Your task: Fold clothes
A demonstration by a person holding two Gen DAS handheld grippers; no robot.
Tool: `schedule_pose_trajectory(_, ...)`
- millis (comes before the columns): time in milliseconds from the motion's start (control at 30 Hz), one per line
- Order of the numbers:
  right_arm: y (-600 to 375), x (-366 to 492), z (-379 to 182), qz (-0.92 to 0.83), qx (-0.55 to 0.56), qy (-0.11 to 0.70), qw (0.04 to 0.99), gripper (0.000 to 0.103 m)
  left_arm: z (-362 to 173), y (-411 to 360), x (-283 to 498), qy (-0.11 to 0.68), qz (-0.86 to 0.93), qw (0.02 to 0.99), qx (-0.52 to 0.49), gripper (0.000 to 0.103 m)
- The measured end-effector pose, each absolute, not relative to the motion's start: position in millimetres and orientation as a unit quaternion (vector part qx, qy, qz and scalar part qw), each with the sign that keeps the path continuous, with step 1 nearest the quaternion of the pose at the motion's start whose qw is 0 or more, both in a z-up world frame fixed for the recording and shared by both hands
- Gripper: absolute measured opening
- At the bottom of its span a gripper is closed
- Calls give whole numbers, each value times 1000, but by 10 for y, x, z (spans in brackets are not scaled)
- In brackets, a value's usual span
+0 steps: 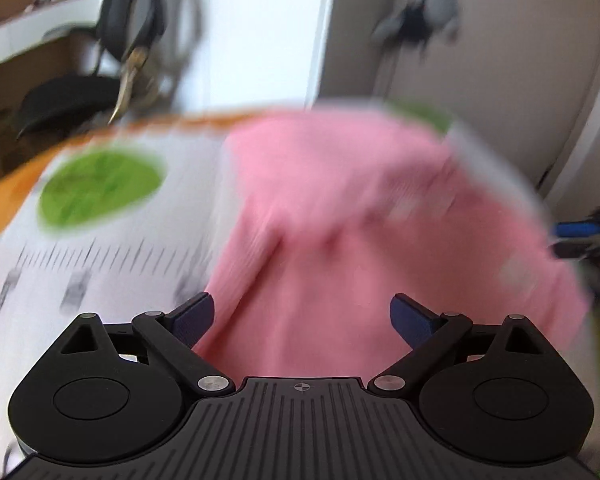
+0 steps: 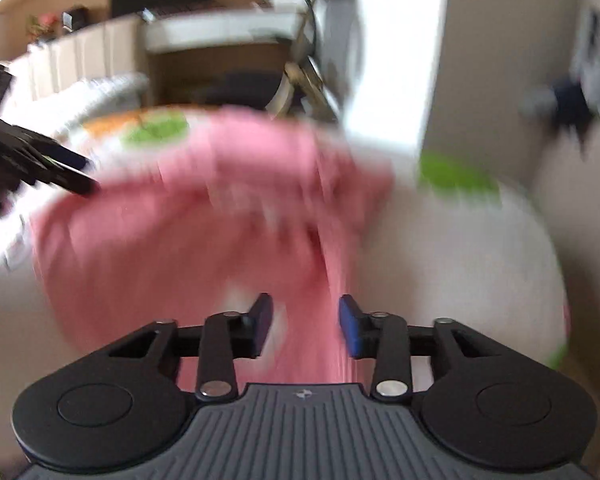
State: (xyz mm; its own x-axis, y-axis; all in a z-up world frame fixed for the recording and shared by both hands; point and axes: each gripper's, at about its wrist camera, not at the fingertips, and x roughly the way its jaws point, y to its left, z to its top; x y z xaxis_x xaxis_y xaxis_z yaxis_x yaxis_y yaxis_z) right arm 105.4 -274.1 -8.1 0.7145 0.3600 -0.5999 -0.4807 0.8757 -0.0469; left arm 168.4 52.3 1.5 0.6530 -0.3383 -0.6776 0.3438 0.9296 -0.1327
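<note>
Pink garment [image 1: 360, 216] lies blurred on the patterned tabletop [image 1: 112, 236]; left tongs [image 1: 302, 316] and right tongs [image 2: 306, 322] both spread, gripping nothing.

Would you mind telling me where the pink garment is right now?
The pink garment lies on the white mat with green circles, straight ahead of both grippers; in the left wrist view it fills the centre and right, beside a green circle.

1. Motion blur smears the pink garment [image 1: 340, 220] in both views — folds, seams and edges cannot be made out.
2. Markings printed on the counter [image 1: 112, 264] are streaked, unreadable.
3. The left claw [image 2: 66, 174] is cut off by the right view's edge.
4. Grey-and-dark things hanging on the wall [image 1: 420, 20] — too blurred to identify.
</note>
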Motion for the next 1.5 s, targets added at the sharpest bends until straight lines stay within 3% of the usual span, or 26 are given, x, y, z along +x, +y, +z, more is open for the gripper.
schedule_pose_trajectory(167,-2296,1911,36,244,-75,275,927,45,150,111,2184,270,-223,936,-40,101)
schedule_pose_trajectory(233,-2221,2284,-123,234,-53,296,925,43,-68,-80,2473,293,-188,937,-19,101)
schedule_pose_trajectory(333,-2181,2632,-506,205,-73,347,912,42,-502,-165,2876,397,-136,908,-5,102)
schedule_pose_trajectory(433,-2115,2728,-650,206,-119,360,902,44,-556,-155,2846,377,-153,913,0,103)
schedule_pose_trajectory(633,-2111,3050,-267,220,-85,313,920,45,-604,-107,2801,365,-167,916,-4,103)
schedule_pose_trajectory(900,-2003,3496,-785,171,-112,359,911,49,-600,-40,2756,359,-188,914,2,103)
schedule_pose_trajectory(933,-2009,3484,-786,174,-109,355,912,45,-595,-45,2756,360,-190,913,6,103)
schedule_pose_trajectory(967,-2014,3472,-787,177,-106,351,913,28,-594,-54,2751,360,-190,913,9,103)
schedule_pose_trajectory(1033,-1977,3341,-737,174,-134,336,916,9,-557,25,2733,360,-193,913,-25,103)
schedule_pose_trajectory(1200,-2089,2863,-281,204,-113,274,933,8,-306,355,2619,326,-192,918,-117,103)
schedule_pose_trajectory(1333,-2164,2148,76,252,-108,231,934,8,-14,573,2526,287,-159,937,-121,103)
schedule_pose_trajectory(1500,-2070,1447,-117,303,-135,270,904,8,211,653,2445,263,-153,942,-143,103)
